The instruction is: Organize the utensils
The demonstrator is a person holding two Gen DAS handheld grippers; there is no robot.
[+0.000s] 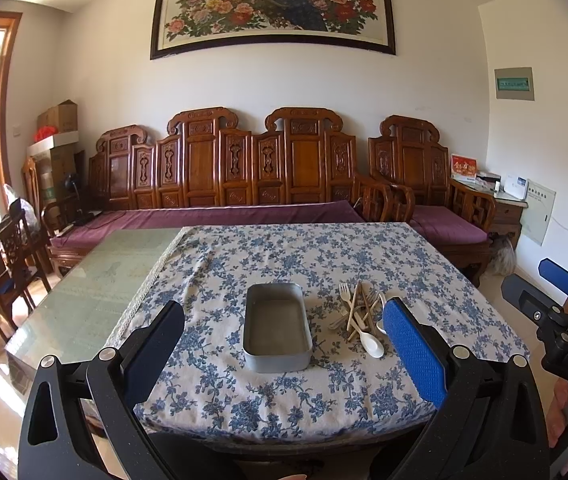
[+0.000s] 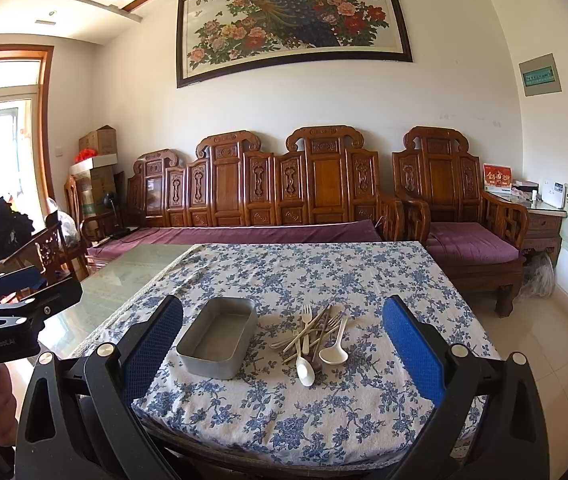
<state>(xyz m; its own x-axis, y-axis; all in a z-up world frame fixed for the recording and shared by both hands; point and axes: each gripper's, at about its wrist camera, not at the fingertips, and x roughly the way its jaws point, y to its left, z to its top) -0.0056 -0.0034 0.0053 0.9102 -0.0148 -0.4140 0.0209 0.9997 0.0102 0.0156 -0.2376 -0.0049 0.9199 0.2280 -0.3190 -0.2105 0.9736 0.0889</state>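
An empty grey metal rectangular tin (image 1: 277, 326) (image 2: 219, 336) stands on the blue floral tablecloth (image 1: 324, 256) (image 2: 324, 272). Right of it lies a loose pile of utensils (image 1: 360, 314) (image 2: 316, 338): white plastic spoons, forks and a few metal pieces, crossed over each other. My left gripper (image 1: 284, 344) is open and empty, held above the table's near edge, framing the tin. My right gripper (image 2: 284, 344) is open and empty, also back from the near edge, framing tin and pile. The right gripper also shows at the right edge of the left wrist view (image 1: 556, 296).
The cloth covers the right part of a glass-topped table (image 1: 96, 280) (image 2: 132, 276). A carved wooden sofa with purple cushions (image 1: 224, 184) (image 2: 264, 200) stands behind the table. Wooden chairs (image 1: 8, 264) stand at the left. Tiled floor lies to the right.
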